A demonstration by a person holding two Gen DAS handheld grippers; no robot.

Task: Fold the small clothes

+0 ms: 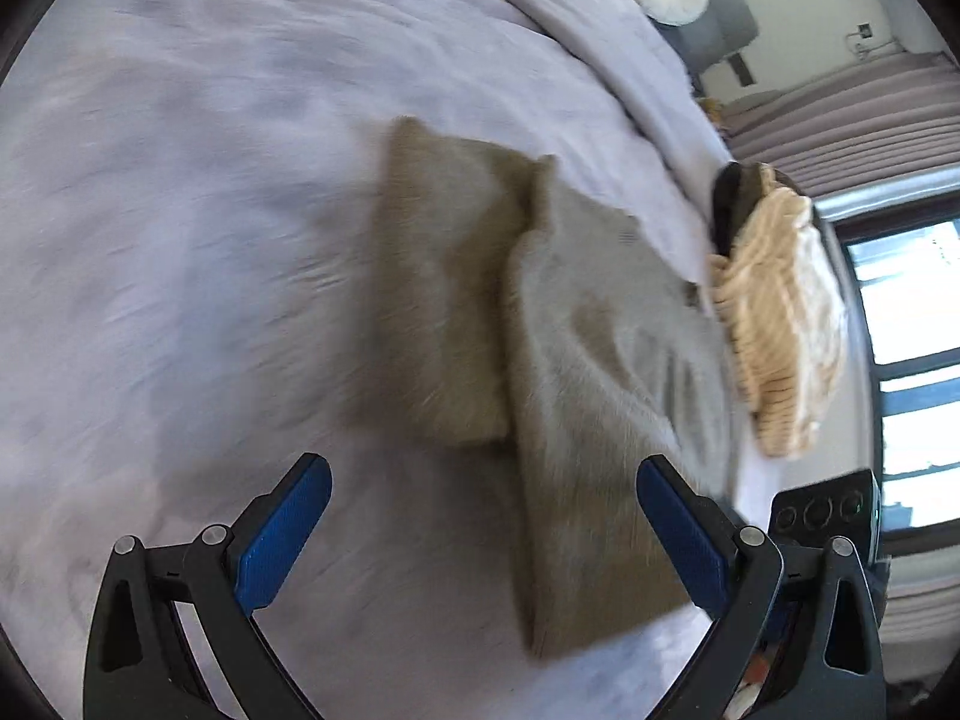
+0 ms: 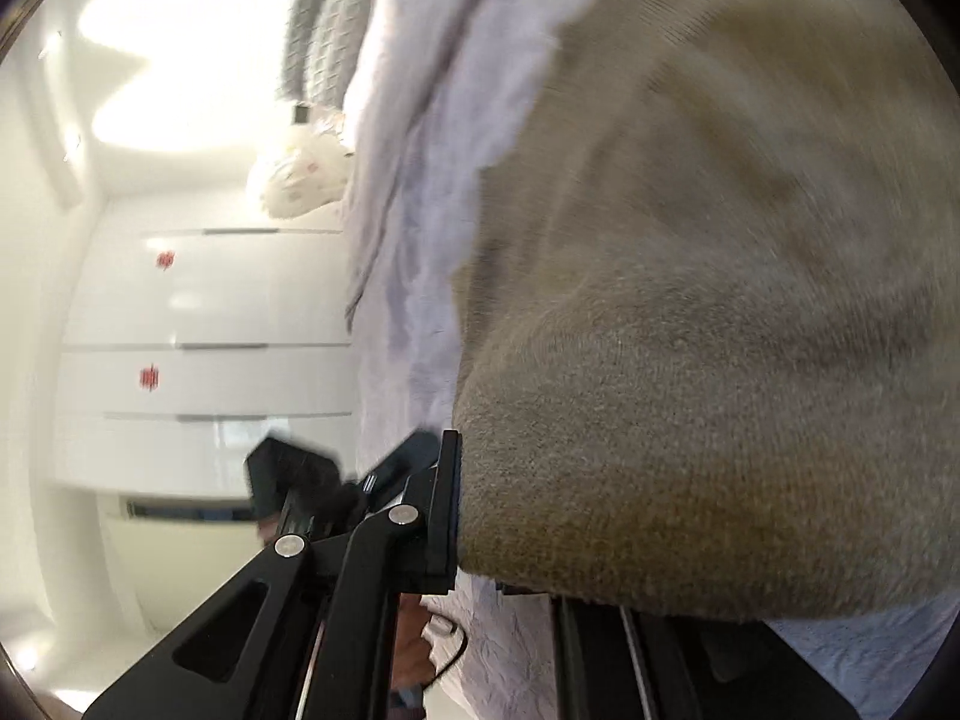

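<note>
Lying on the lilac bed (image 1: pixel 180 240), the khaki garment (image 1: pixel 456 300) is partly folded, one layer lapped over another. Hovering above its near edge, the left tool (image 1: pixel 483 516) has its blue pads (image 1: pixel 282 540) spread wide, with nothing between them. Farther right, a cream knit (image 1: pixel 774 324) sits near the bed's edge. On the right wrist view, the right tool (image 2: pixel 474 510) is pressed together, pinching a fold of the garment, which fills most of that view.
</note>
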